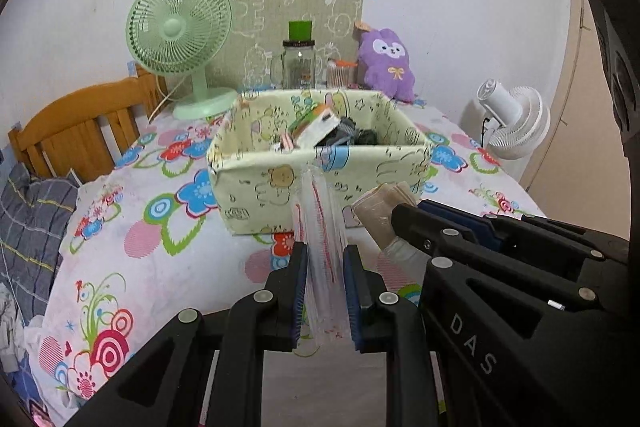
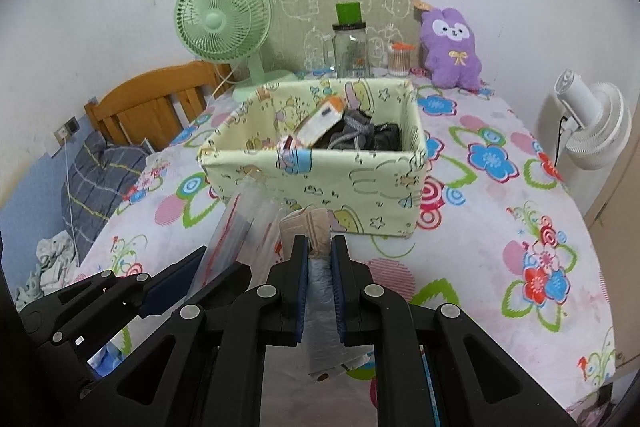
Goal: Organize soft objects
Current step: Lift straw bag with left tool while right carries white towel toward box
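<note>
I have both tools loaded and raised short of the pale yellow fabric storage box with cartoon prints, which stands on the flower-patterned bedsheet. My left gripper is clamped on a clear plastic zip bag with a red seal line, pinched at its lower part so the rest stands up between the pads. My right gripper is closed on a beige and grey rolled soft bundle, gripped across its middle to keep it rolled, I judge. The box already holds dark clothing and a white-and-orange packet, so both items likely go over its near wall.
</note>
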Demonstrator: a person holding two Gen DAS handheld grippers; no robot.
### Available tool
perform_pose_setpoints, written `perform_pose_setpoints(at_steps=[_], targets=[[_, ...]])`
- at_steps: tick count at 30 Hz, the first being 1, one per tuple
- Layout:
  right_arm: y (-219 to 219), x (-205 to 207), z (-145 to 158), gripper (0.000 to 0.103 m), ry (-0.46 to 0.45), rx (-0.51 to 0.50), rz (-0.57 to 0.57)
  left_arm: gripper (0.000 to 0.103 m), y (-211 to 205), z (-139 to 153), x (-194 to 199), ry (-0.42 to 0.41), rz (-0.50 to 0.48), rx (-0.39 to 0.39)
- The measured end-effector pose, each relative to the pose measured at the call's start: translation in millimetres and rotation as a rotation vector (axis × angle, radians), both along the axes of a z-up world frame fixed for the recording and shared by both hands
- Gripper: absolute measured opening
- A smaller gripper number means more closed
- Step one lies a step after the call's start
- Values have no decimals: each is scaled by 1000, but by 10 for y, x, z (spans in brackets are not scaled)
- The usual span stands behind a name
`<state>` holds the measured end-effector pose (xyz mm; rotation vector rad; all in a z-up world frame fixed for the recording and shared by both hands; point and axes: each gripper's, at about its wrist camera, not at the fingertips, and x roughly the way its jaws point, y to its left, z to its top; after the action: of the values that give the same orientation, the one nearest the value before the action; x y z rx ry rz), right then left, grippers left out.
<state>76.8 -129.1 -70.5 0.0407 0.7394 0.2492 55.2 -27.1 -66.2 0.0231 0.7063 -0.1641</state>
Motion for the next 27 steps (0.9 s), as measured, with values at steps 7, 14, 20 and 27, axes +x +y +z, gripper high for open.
perform_pose_setpoints(at_steps=[7,14,20,27], targets=[[-6,-47,178,14,-36,0,-4,16,-9,176,-39,-37,-2,9],[-8,-88,353,14,-71,3,-6,16,-23,338,-74,-74,1,17],[3,-101,512,14,-106,1,-2,16,-18,484,-74,-107,4,19],[18,-99,656,14,-135,4,0,16,-7,603,-60,-136,1,14]])
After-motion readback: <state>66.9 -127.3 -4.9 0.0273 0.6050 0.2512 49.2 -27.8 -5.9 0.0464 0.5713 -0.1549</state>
